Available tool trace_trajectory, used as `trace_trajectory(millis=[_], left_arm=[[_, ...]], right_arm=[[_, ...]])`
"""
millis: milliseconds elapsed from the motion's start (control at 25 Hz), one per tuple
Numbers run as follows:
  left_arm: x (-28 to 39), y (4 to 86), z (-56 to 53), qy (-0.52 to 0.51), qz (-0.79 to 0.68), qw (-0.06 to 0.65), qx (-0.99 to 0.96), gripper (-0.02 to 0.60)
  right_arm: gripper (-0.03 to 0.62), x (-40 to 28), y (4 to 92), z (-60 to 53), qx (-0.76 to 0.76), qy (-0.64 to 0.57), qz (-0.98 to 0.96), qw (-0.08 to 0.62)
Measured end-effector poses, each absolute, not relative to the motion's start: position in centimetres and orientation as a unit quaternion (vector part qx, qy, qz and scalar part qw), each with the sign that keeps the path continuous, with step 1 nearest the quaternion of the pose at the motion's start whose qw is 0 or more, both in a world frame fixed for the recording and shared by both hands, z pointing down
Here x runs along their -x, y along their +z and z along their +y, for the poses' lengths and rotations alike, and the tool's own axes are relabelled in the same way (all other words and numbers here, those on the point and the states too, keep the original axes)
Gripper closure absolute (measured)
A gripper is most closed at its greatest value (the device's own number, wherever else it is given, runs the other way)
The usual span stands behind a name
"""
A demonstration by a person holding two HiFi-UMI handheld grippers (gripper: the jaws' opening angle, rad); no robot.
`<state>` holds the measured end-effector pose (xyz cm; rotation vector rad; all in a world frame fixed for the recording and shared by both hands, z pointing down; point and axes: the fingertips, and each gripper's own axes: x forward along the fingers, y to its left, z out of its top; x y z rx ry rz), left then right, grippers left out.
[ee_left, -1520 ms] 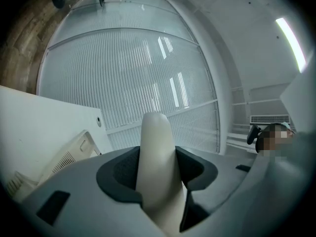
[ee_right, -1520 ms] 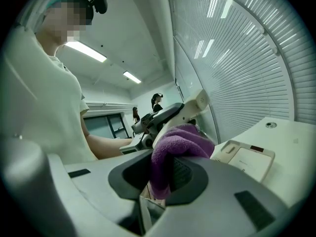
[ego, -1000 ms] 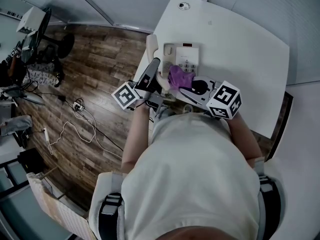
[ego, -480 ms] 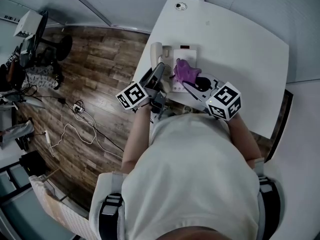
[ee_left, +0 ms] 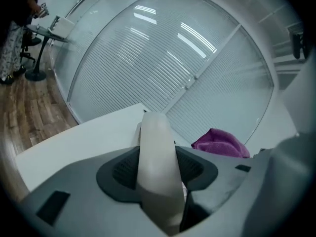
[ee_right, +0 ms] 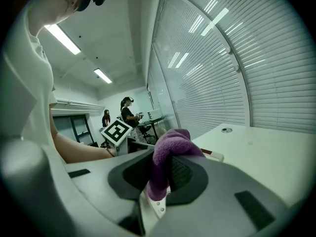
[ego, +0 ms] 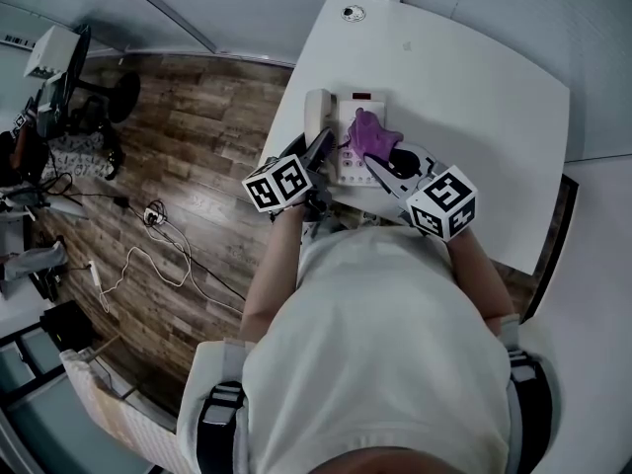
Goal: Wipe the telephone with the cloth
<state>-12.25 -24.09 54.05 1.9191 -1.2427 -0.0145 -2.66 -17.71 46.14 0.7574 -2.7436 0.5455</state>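
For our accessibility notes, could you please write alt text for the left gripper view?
The left gripper grips a cream telephone handset between its fingers, over a white table. A purple cloth shows behind to the right, with slatted blinds beyond.

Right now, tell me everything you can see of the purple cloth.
The cloth is purple and fluffy, like microfibre, bunched into a soft wad. The right gripper has its jaws shut on it, a fold sticking up beyond them. It is over the keypad of the telephone; contact cannot be confirmed.
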Motion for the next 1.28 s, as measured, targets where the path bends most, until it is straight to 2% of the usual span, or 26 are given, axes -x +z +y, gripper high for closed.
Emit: trace_trajectory(millis=[280,640,1280], left_arm=[[12.0,55.1,-24.2,0.067,-0.520,0.376,-0.764,0.359],[11.3,55.6,-24.4,0.109,-0.557,0.337,-0.751,0.359],[13.0,52.0,-23.4,0.003,-0.550,0.354,-0.757,0.368]], right_arm=[[0.520,2.1,45.6,-18.7,-0.276,0.199,-0.934,0.108],[0.520,1.8,45.9,-18.7,-0.277,0.206,-0.933,0.102],[0.520,2.5,45.0,-18.3,-0.288,0.191,-0.934,0.095]])
